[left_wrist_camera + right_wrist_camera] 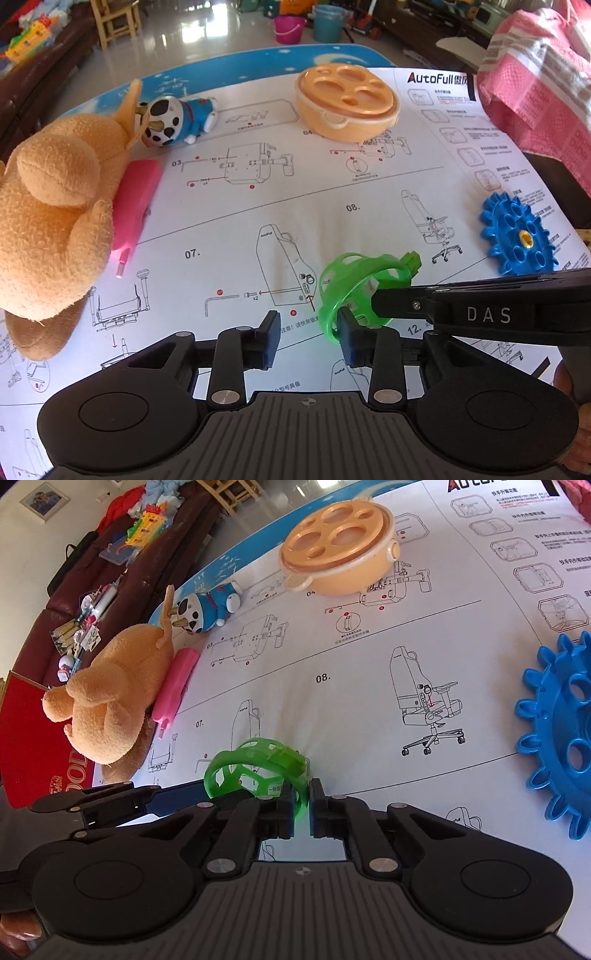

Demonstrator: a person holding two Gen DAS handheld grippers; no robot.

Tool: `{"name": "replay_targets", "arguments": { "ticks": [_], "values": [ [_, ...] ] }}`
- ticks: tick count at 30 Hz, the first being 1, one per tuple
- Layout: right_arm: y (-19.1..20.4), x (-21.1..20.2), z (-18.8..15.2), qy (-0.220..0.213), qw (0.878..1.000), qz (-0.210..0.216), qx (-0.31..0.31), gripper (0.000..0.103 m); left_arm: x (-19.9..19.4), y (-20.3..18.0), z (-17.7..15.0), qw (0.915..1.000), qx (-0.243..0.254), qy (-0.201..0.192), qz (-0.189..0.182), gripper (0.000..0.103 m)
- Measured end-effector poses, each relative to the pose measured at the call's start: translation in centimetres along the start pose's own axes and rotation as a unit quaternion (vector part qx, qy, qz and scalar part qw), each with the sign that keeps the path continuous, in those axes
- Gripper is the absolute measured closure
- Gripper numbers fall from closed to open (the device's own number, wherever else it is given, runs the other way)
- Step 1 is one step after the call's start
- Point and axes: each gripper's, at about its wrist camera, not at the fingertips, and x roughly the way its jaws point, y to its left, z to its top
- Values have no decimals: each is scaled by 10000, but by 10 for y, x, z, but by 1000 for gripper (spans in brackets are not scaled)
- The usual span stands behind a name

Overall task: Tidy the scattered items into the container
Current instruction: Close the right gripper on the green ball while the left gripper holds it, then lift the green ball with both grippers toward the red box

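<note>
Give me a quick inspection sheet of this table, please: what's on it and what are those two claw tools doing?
Surface: chair assembly sheet covering a blue table.
Job's things: green plastic cage piece; blue gear; orange plush; pink tool; spotted cow figure; orange lidded container, lid on.
Clutter: nothing seen.
Grippers: right gripper shut on the green piece's rim; left gripper open, one finger touching it.
Cables: nothing seen.
Surroundings: sofa with toys, buckets, pink cloth.

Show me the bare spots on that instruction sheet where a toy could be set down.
Free: the sheet's middle, between the pink stick, orange container and blue gear. Crowded: the left edge, where plush toy, stick and cow figure bunch together.
</note>
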Motion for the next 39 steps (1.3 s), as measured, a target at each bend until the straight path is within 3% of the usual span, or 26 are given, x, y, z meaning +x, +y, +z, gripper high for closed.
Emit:
{"name": "replay_targets", "arguments": {
  "ticks": [3, 5, 10, 12, 14, 15, 16, 17, 18, 21, 30, 39],
  "values": [
    [-1, 0, 0, -27, 10000, 4, 43, 94, 0, 0, 1, 10000, 1, 11, -18, 72],
    [1, -1, 0, -70, 10000, 4, -12, 94, 2, -1, 1, 9999, 4, 60, -155, 94],
    [5, 2, 0, -275, 9996, 58, -103, 89, 4, 1, 2, 9996, -45, 105, -253, 94],
    [2, 6, -1, -270, 9995, 110, -116, 92, 6, 2, 2, 9997, -27, 135, -222, 83],
    [4, 6, -2, -281, 9994, 71, -163, 92, 7, -1, -1, 9997, 122, 44, 186, 45],
    [6, 6, -2, -275, 9994, 48, -204, 92, 7, -1, -2, 9994, 176, -1, 308, 45],
    [7, 5, -2, -266, 9994, 49, -200, 92, 7, 1, -3, 9996, 132, -9, 248, 58],
    [7, 5, -3, -237, 9996, 71, -158, 92, 5, 3, -2, 10000, 82, 30, 47, 86],
    [6, 4, -3, -201, 9997, 120, -73, 91, 3, 0, -2, 9999, 83, 58, -120, 93],
    [5, 1, -5, -176, 9998, 81, 43, 93, -6, -13, -4, 9992, 358, -127, 90, 96],
    [37, -42, -6, -506, 9982, 118, -292, 93, -63, -12, -5, 9980, 213, -596, 59, 96],
    [150, -75, 18, -853, 9842, 400, -1497, 93, -164, 45, -2, 9861, -267, -1509, 635, 94]
  ]
}}
